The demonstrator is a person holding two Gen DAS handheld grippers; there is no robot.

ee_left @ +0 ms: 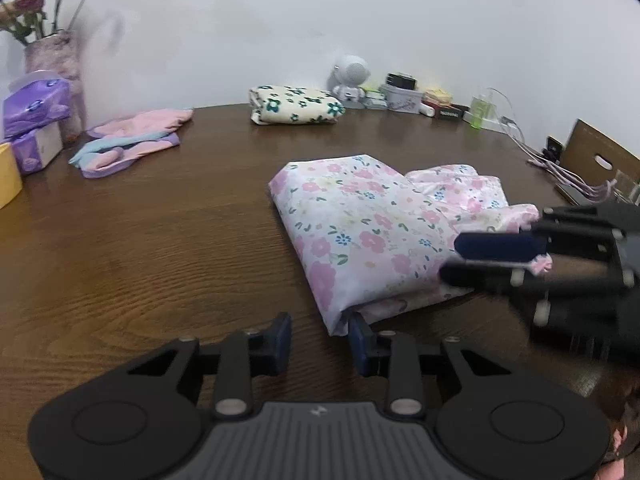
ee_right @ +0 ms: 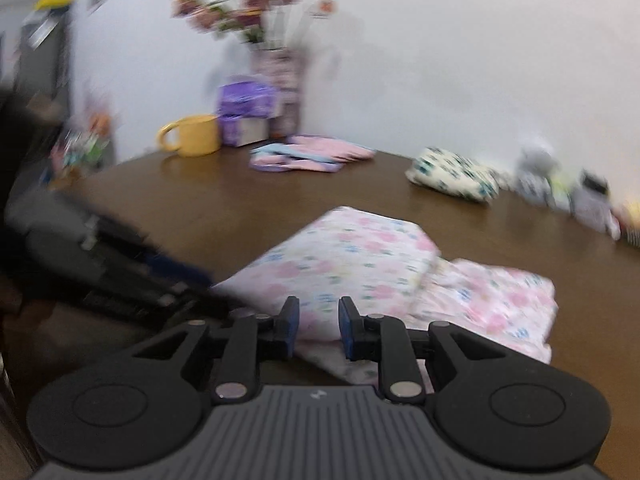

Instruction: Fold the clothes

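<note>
A white garment with pink flowers [ee_left: 352, 216] [ee_right: 352, 256] lies partly folded on the brown wooden table [ee_left: 160, 260] [ee_right: 240, 208]. My left gripper [ee_left: 320, 338] stands open at the garment's near corner; the corner lies by the right pad and nothing is pinched. In the blurred right wrist view the left gripper [ee_right: 220, 290] comes in from the left beside the cloth. My right gripper [ee_left: 452, 258] [ee_right: 319, 330] is rolled on its side at the garment's right edge. Its jaws are narrow, with floral cloth between the pads.
A folded cream garment with green flowers [ee_left: 294, 106] [ee_right: 452, 176] sits at the back. Pink and blue clothes [ee_left: 128, 140] [ee_right: 312, 154], tissue packs [ee_left: 34, 120], a yellow mug [ee_right: 192, 134] and a flower vase [ee_left: 56, 56] stand far left. Small clutter [ee_left: 400, 98] and cables [ee_left: 560, 164] line the right.
</note>
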